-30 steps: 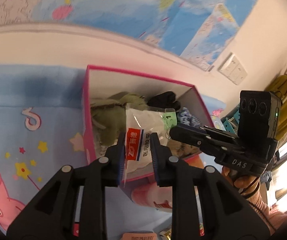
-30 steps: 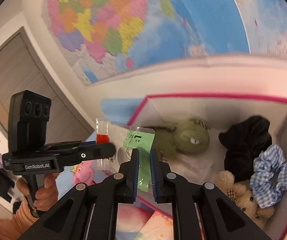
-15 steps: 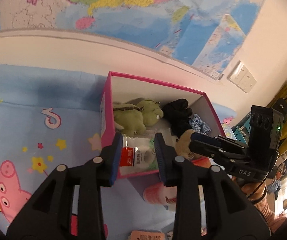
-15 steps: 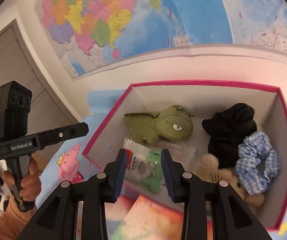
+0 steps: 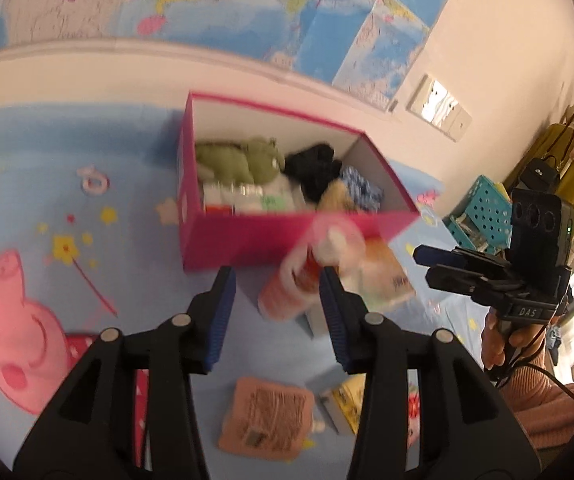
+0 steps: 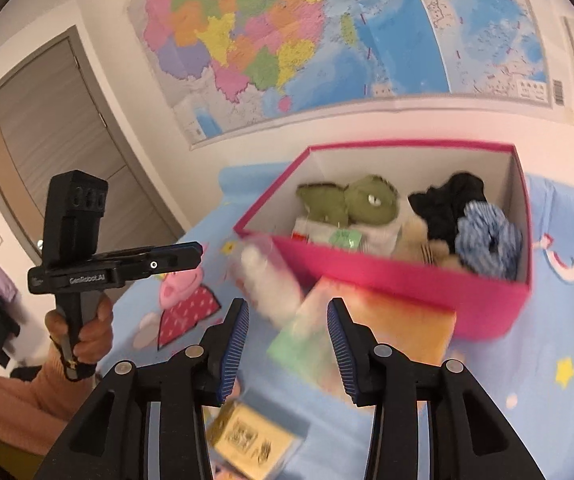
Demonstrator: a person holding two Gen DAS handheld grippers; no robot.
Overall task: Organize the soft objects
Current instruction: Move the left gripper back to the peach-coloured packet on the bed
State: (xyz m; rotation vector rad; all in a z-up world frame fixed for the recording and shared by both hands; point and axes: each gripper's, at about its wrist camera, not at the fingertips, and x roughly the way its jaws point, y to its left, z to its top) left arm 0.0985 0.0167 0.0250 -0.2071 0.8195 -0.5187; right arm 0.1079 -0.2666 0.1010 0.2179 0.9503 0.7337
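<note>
Blue cartoon-pig sheet (image 5: 87,208), wall map (image 6: 287,32), grey door (image 6: 47,128), seemingly closed

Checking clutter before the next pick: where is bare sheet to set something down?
Free: the blue sheet left of the pink box, by the pig print. Crowded: in front of the box, with packets and cartons.

The left gripper (image 5: 275,304) fills the lower centre of its own view, angled downward, its jaws opening with nothing pressed between the blue pads. The right gripper (image 6: 287,336) sits likewise at the lower centre of its view, jaws opening and gripping nothing. Each is held by a hand (image 6: 87,328) in a pink sleeve (image 5: 547,400) at the frame's edge.
</note>
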